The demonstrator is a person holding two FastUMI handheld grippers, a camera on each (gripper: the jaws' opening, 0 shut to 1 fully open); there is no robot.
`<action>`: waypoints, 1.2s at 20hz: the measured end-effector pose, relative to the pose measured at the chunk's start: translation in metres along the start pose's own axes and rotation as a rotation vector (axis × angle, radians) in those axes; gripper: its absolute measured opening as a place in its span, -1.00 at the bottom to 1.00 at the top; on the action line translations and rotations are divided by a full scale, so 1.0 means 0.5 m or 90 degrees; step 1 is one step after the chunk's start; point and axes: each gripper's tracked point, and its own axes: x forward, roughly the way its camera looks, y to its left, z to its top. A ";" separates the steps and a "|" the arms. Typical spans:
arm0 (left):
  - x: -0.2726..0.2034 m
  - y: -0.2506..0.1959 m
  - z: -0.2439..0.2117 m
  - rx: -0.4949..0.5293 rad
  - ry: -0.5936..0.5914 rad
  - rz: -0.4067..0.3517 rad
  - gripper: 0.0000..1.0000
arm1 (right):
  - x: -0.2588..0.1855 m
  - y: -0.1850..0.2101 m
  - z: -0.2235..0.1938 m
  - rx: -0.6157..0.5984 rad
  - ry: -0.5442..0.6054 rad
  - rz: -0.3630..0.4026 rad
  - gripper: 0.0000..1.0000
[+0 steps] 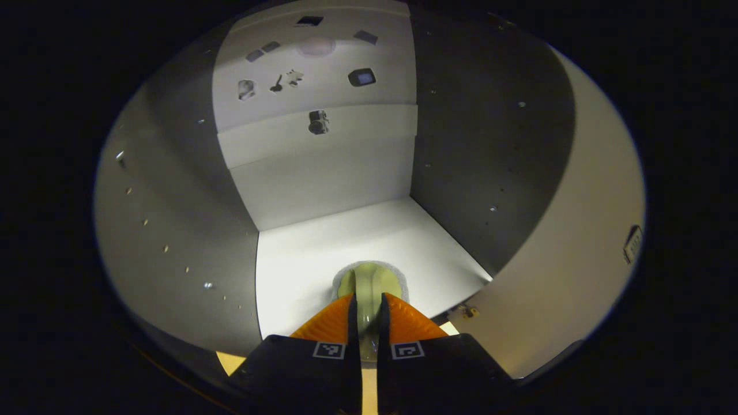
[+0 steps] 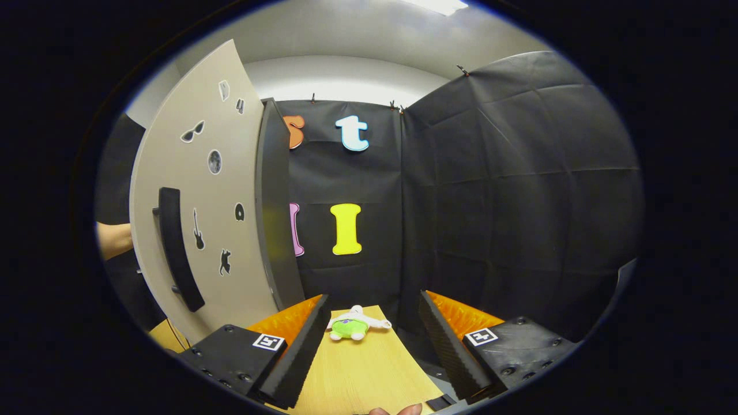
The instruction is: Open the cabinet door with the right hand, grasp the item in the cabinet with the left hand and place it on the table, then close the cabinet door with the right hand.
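Inside cabinet (image 1: 323, 173), left tongs (image 1: 367, 314) around item (image 1: 369, 282).

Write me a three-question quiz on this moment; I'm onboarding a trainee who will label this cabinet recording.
1. True or false: the cabinet door stands open.
2. What is the left tool shut on? A) a mug B) the pale green item on the cabinet floor C) a spoon
3. Fill in: the right tool, jaws apart, holds ____.
Key: 1 true; 2 B; 3 nothing.
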 end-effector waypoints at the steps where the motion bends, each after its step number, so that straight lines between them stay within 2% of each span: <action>1: -0.029 -0.002 -0.023 -0.005 -0.005 -0.006 -0.71 | -0.001 0.014 0.003 -0.002 -0.002 0.004 0.94; 4: -0.108 -0.004 -0.094 -0.016 -0.025 -0.014 -0.71 | -0.002 0.054 0.013 -0.005 -0.009 0.014 0.94; 7: -0.170 -0.009 -0.182 -0.023 -0.038 0.000 -0.71 | -0.008 0.086 0.028 -0.008 -0.021 0.017 0.94; 11: -0.199 -0.048 -0.321 -0.024 -0.025 0.002 -0.71 | -0.020 0.127 0.034 -0.010 -0.025 0.023 0.95; 14: -0.184 -0.087 -0.419 -0.053 -0.015 -0.001 -0.71 | -0.027 0.153 0.039 -0.015 -0.028 0.030 0.94; 18: -0.123 -0.141 -0.559 -0.047 0.017 -0.001 -0.72 | -0.034 0.174 0.044 -0.017 -0.033 0.036 0.94; 24: -0.002 -0.152 -0.745 -0.027 0.040 0.063 -0.71 | -0.048 0.166 0.044 -0.024 -0.030 0.019 0.94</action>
